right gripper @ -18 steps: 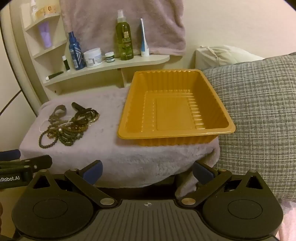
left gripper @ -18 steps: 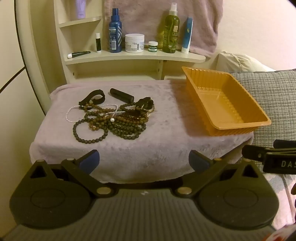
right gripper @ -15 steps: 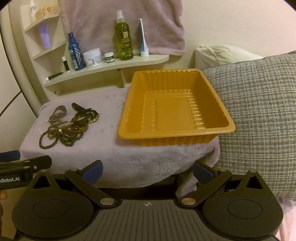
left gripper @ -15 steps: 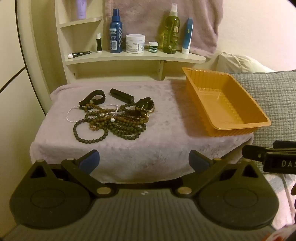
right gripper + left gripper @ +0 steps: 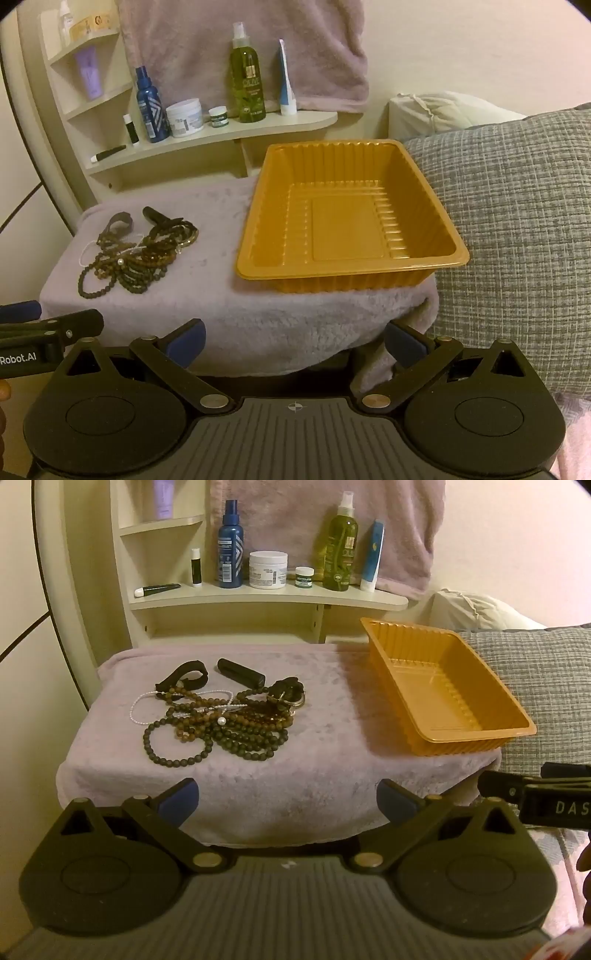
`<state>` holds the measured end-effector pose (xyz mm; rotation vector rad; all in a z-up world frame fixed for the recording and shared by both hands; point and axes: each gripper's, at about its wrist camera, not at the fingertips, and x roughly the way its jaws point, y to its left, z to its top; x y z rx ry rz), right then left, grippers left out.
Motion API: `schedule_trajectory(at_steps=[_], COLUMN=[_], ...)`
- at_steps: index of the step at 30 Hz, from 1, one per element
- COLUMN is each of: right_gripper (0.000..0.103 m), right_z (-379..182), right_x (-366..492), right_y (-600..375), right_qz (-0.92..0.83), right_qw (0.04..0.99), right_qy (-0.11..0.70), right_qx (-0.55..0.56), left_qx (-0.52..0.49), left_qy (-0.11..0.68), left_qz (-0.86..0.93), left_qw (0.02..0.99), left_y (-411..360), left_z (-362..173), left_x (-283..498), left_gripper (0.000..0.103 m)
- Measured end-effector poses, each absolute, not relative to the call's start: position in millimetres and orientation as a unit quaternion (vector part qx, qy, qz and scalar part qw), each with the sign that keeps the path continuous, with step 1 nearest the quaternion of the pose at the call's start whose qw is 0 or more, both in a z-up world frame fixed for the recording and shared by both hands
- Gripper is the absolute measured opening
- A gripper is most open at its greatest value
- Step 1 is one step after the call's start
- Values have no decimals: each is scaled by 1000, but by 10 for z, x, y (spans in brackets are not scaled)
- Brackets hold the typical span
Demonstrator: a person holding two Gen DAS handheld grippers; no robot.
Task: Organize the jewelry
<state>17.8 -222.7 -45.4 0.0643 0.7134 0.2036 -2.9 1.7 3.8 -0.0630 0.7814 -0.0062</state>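
Nothing had been sorted yet: the tangled jewelry pile (image 5: 221,716) lay left of centre on the towel-covered table (image 5: 314,775), and the orange tray (image 5: 351,221) at centre right sat empty. The left hand-held gripper (image 5: 288,797) and right hand-held gripper (image 5: 295,339) both gaped wide, holding nothing, low in frame.

The bench (image 5: 314,768) has a bare strip of cloth along its near edge, in front of the jewelry pile (image 5: 221,720), and a bare band between this pile and the orange tray (image 5: 480,734). The shelf (image 5: 266,600) hangs low over the far edge. A grey cushion (image 5: 517,221) presses against the tray's right side.
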Motion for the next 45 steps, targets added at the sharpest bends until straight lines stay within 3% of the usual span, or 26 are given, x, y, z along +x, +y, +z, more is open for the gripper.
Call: schedule_trajectory(at_steps=[45], right_gripper=[103], right_z=[-419], right_x=[202], right_y=[-2253], right_qz=[99], right_qw=[932], right_qy=[347], right_qx=[41], left_qx=[-33], left_qy=[380], left_qz=[-7], left_qw=[924], left_y=[-27], left_z=[60], left_x=[-25], left_gripper=[102])
